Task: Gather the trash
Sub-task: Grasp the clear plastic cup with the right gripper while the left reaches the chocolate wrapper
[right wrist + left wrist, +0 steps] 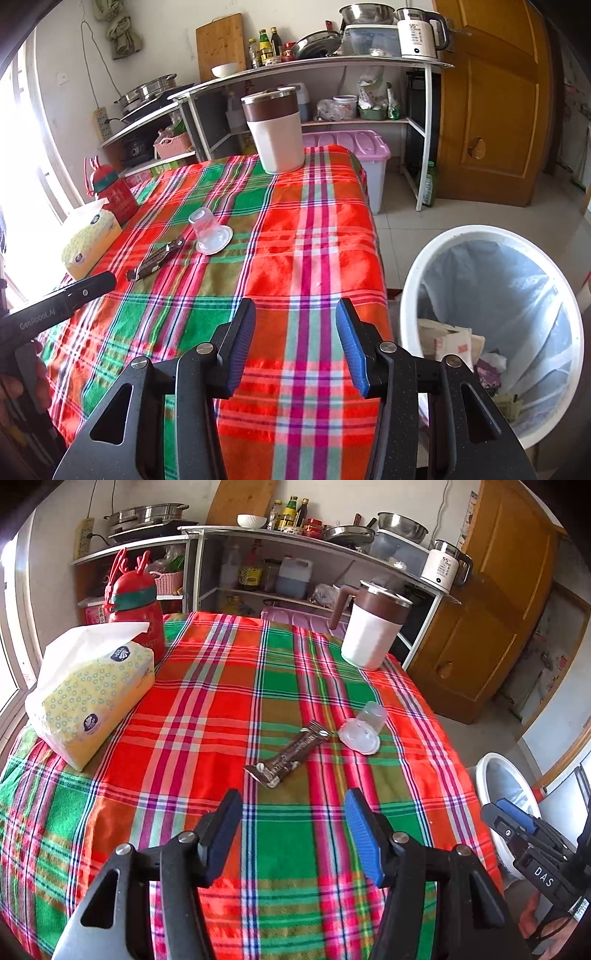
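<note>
A brown snack wrapper lies on the plaid tablecloth, just ahead of my open, empty left gripper. A clear plastic cup lies upside down to the wrapper's right. In the right wrist view the wrapper and cup lie far left of my open, empty right gripper, which hovers over the table's near right part. A white trash bin with a clear liner and several scraps stands on the floor right of the table; it also shows in the left wrist view.
A tissue pack and red bottle stand at the table's left. A white and brown jug stands at the far right corner. Kitchen shelves and a pink-lidded storage box lie behind; a wooden door is at the right.
</note>
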Demonstrator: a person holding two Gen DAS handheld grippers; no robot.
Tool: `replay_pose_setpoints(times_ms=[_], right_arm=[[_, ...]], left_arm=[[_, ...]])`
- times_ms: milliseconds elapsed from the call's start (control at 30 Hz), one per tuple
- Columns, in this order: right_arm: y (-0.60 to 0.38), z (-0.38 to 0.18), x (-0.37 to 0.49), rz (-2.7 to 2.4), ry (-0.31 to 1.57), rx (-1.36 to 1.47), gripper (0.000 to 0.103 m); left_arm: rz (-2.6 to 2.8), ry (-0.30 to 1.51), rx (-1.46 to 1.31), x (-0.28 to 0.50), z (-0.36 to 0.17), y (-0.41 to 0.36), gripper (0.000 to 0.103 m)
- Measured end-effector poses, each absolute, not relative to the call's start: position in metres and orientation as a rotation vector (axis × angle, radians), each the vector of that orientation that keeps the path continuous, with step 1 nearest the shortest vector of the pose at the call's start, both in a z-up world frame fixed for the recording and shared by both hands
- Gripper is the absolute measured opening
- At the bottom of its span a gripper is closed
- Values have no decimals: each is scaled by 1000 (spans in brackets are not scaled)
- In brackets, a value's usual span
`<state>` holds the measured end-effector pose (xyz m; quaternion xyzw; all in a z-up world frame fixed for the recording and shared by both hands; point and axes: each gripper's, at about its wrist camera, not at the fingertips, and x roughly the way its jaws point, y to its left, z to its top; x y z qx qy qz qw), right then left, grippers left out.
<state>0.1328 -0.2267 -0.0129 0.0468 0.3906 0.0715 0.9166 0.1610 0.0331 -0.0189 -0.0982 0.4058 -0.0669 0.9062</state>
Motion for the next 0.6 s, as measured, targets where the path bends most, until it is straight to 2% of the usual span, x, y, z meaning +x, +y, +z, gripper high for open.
replay_pose_setpoints(times_ms=[600], right_arm=[[-200,-20,185,173,848,40,46]], left_arm=[[-202,934,-104,227,-47,18,60]])
